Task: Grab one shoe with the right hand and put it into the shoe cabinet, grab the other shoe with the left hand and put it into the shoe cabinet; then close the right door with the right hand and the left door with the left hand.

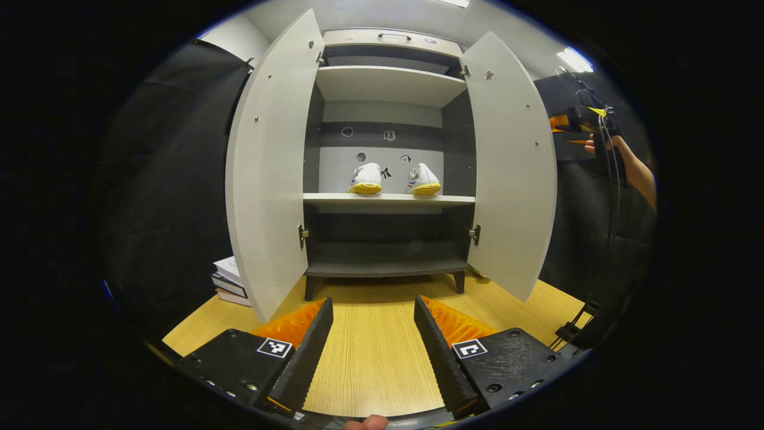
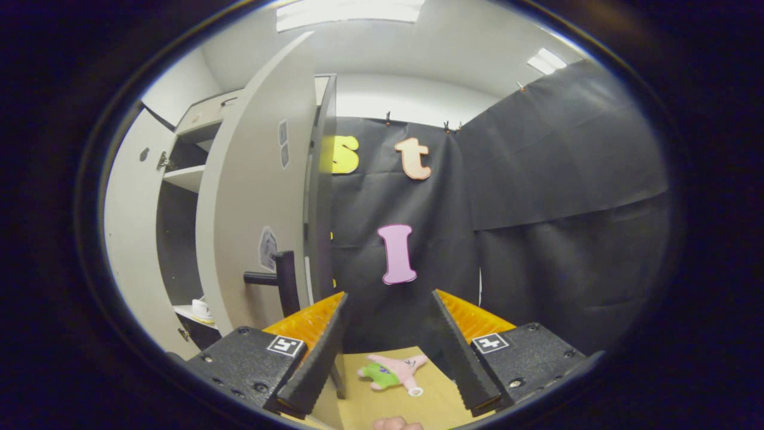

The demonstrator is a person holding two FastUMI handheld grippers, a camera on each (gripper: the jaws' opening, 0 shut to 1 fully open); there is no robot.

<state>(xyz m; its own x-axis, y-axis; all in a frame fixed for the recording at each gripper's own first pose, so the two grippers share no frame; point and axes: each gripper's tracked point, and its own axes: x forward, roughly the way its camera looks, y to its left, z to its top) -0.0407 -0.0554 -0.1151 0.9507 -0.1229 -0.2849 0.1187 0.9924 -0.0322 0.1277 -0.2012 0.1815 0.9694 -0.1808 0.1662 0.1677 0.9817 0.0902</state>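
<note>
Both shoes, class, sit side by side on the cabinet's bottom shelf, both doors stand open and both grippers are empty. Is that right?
Not quite. The two shoes sit side by side on the middle shelf, not the bottom one, as the left gripper view shows. The rest holds: the left door and right door stand open, and the left gripper and right gripper are empty.

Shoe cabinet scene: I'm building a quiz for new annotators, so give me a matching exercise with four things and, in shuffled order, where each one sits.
Things:
1. pair of shoes
2. stack of books
3. plush toy
4. door handle

Places:
A. on the outer face of the right door
B. on the wooden floor left of the shoe cabinet, beside the left door
C. on the cabinet's middle shelf
D. on the floor ahead of the open right tool

Pairs: 1-C, 2-B, 3-D, 4-A
</note>
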